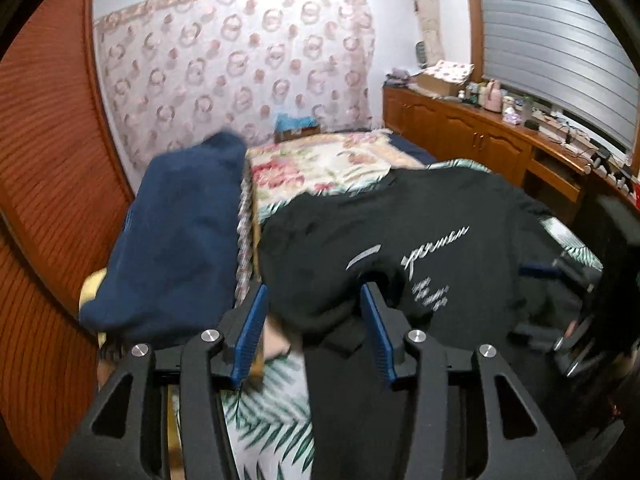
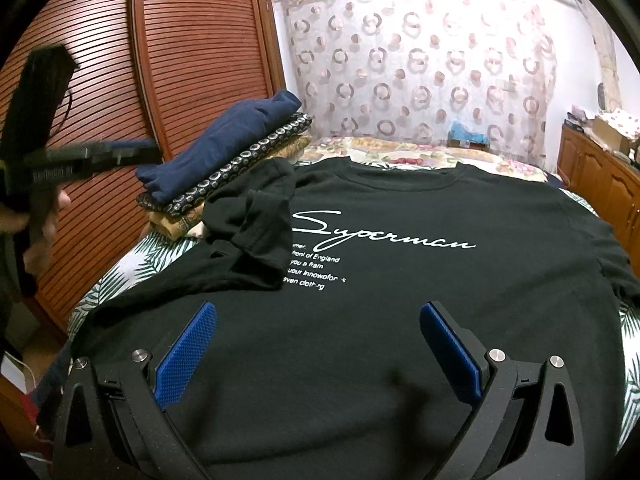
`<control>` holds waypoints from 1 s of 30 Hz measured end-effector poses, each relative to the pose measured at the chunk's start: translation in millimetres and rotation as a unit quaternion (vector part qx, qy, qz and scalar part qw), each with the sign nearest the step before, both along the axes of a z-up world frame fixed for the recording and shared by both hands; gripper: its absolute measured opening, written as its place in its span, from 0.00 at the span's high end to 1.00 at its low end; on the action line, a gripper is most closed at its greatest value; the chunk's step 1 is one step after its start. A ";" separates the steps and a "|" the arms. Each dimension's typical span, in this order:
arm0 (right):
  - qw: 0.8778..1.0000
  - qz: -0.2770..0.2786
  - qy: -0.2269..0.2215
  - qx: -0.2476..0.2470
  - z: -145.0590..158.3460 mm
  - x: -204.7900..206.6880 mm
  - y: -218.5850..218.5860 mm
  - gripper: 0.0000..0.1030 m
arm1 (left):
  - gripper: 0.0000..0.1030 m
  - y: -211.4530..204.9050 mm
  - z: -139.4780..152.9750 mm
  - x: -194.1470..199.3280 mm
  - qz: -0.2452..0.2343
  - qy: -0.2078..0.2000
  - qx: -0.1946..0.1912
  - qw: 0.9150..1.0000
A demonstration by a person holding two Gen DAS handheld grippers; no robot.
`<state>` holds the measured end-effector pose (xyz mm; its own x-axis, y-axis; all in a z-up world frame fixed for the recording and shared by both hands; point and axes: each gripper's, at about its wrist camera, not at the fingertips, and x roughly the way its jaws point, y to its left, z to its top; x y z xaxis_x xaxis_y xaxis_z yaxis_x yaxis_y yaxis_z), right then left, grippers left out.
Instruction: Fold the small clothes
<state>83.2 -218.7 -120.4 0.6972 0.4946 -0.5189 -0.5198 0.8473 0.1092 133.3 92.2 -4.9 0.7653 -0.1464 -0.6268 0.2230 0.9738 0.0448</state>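
Matt black cloth T-shirt, ribbed wooden door (glossy), textured fingers

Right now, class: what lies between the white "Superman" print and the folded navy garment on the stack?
In the right wrist view, the black T-shirt's folded-in sleeve lies between the print and the navy garment.

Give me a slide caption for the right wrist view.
Open right gripper over black T-shirt, one sleeve folded in.

Black T-shirt, chest print in white script: "Superman". Below it, small white lines, partly covered by a folded sleeve: "front of England", "you a fram", "uour innowofor", "even cloth..g". Left wrist view shows the same print, too blurred to read.
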 end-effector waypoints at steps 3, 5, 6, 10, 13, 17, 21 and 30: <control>1.000 0.010 0.001 0.002 7.2 6.3 -3.2 0.06 | 0.43 5.6 -24.1 -8.5 0.004 0.019 -0.017 1.000; 1.000 0.015 -0.002 0.000 14.9 12.5 -3.0 0.07 | 0.24 8.1 -39.7 -11.2 0.008 0.032 -0.026 0.999; 1.000 0.020 -0.004 -0.001 19.0 15.8 -2.3 0.08 | 0.23 8.5 -48.4 -12.5 0.010 0.040 -0.029 0.999; 0.999 0.046 -0.013 -0.008 31.6 31.5 5.9 0.17 | 0.23 11.2 -81.9 -11.4 0.017 0.081 -0.027 0.996; 0.997 0.071 -0.008 -0.008 36.2 46.5 19.9 0.28 | 0.23 18.9 -94.4 -9.7 0.035 0.098 -0.025 0.994; 0.993 0.113 0.006 -0.008 35.8 66.1 46.9 0.40 | 0.23 31.8 -100.5 -9.2 0.052 0.109 -0.035 0.992; 0.988 0.154 0.023 -0.001 32.3 79.9 74.9 0.45 | 0.22 31.6 -101.1 -13.0 0.050 0.101 -0.033 0.993; 0.976 0.201 0.065 -0.045 3.7 109.0 136.7 0.64 | 0.14 37.6 -104.4 -14.4 0.059 0.097 -0.035 0.993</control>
<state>192.2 -82.0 -116.6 0.3813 0.6634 -0.6438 -0.7990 0.5868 0.1314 118.9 129.8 -109.2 0.6451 -0.1115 -0.7559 0.1046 0.9929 -0.0571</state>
